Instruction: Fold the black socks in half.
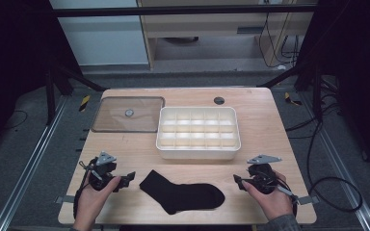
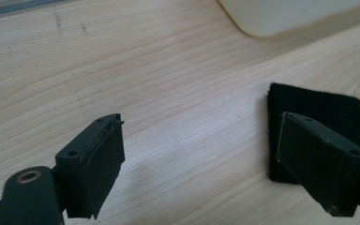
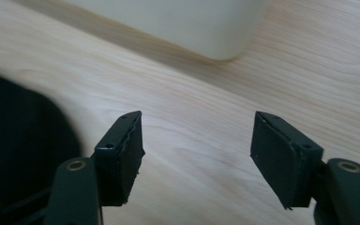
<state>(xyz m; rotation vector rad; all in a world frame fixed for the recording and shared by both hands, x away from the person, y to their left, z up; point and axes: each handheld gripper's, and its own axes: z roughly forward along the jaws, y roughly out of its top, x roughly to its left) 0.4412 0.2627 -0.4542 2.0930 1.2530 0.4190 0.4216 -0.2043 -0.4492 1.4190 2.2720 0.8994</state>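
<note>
Sock: a black sock [image 1: 183, 193] is lying flat at the near edge of the wooden table [image 1: 265, 125], between the two grippers.
Left gripper: the left gripper [image 1: 125, 181] is hovering just beside the sock's cuff, jaws standing apart with bare wood between them.
Right gripper: the right gripper [image 1: 238, 182] is hovering near the sock's toe, jaws apart, gripping nothing.
Organiser: a white compartment box [image 1: 198, 152] is sitting behind the sock.
Lid: a clear lid [image 1: 125, 126] is lying left of the box.

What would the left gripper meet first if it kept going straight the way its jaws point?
Probably the black sock: the left gripper points across the table toward the sock's cuff end, with bare wood between them. Its open jaws hold nothing. Depth is hard to judge.
</note>
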